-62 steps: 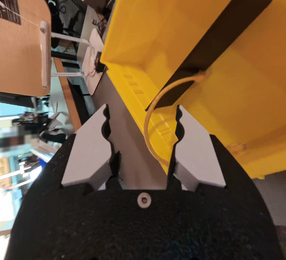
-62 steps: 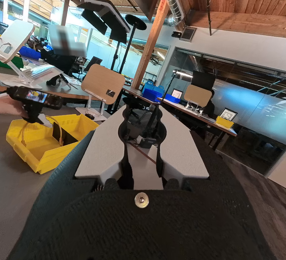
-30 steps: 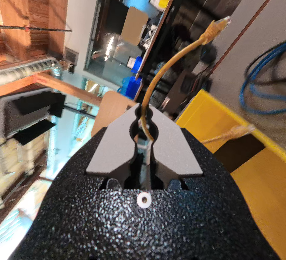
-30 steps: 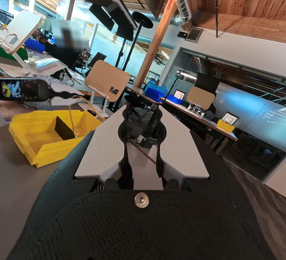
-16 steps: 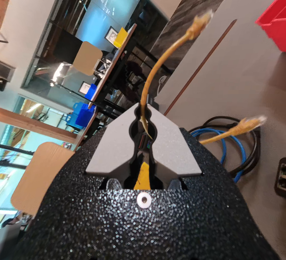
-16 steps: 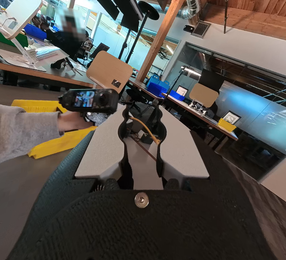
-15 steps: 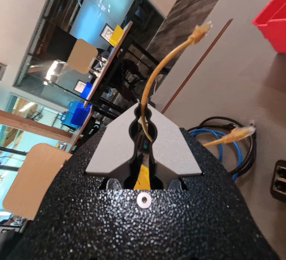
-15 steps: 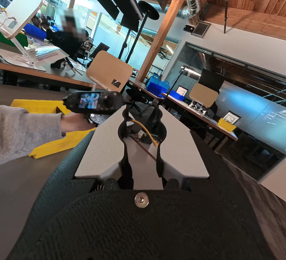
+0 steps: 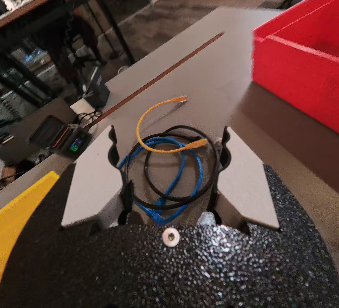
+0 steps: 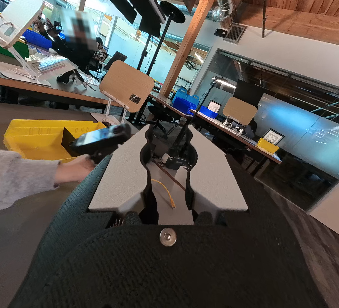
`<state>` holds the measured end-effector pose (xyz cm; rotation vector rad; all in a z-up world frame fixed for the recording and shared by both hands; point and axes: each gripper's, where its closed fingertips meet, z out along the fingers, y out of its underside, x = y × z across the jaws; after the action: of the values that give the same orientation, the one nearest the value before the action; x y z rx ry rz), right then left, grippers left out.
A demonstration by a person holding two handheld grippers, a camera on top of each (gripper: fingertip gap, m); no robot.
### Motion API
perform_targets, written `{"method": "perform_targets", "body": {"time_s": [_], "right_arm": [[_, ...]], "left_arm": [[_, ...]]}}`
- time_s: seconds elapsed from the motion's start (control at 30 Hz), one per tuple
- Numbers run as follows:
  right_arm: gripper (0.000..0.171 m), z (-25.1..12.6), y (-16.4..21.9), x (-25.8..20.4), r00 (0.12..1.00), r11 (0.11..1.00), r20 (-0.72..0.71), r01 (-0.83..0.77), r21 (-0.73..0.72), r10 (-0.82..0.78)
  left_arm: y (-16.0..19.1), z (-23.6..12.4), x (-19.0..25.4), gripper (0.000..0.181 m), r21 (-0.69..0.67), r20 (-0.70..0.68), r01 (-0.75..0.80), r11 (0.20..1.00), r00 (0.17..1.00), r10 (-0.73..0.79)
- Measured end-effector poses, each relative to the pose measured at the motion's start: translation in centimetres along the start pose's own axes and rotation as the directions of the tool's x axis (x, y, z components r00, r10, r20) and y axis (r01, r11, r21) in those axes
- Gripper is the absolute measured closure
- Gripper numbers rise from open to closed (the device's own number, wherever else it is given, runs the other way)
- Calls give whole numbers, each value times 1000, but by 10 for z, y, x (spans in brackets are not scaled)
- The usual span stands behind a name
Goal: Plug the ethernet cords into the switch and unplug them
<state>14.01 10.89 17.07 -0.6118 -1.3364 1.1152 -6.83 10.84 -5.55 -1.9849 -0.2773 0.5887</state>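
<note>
My left hand-held gripper (image 9: 168, 134) has its jaws wide apart, holding nothing; past them the yellow ethernet cord (image 9: 146, 137) lies loose on the grey counter (image 9: 211, 78), draped over coiled blue (image 9: 183, 170) and black (image 9: 183, 196) cords (red bin (image 9: 293, 64) beyond). My right hand-held gripper (image 10: 168, 130) is parted too, empty.

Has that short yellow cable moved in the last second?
Yes. The yellow cable was clamped in the left gripper; now it lies loose across the blue cable on the table.
</note>
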Motion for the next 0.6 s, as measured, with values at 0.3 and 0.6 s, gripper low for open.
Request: {"method": "perform_targets", "body": {"time_s": [0.3, 0.6], "right_arm": [[137, 33, 20, -38, 994, 999, 99, -39, 14, 37], [131, 75, 146, -144, 981, 987, 152, -103, -125, 122]], "left_arm": [[31, -85, 70, 76, 323, -172, -20, 946, 982, 80], [87, -111, 99, 93, 260, -266, -154, 953, 938, 224]]}}
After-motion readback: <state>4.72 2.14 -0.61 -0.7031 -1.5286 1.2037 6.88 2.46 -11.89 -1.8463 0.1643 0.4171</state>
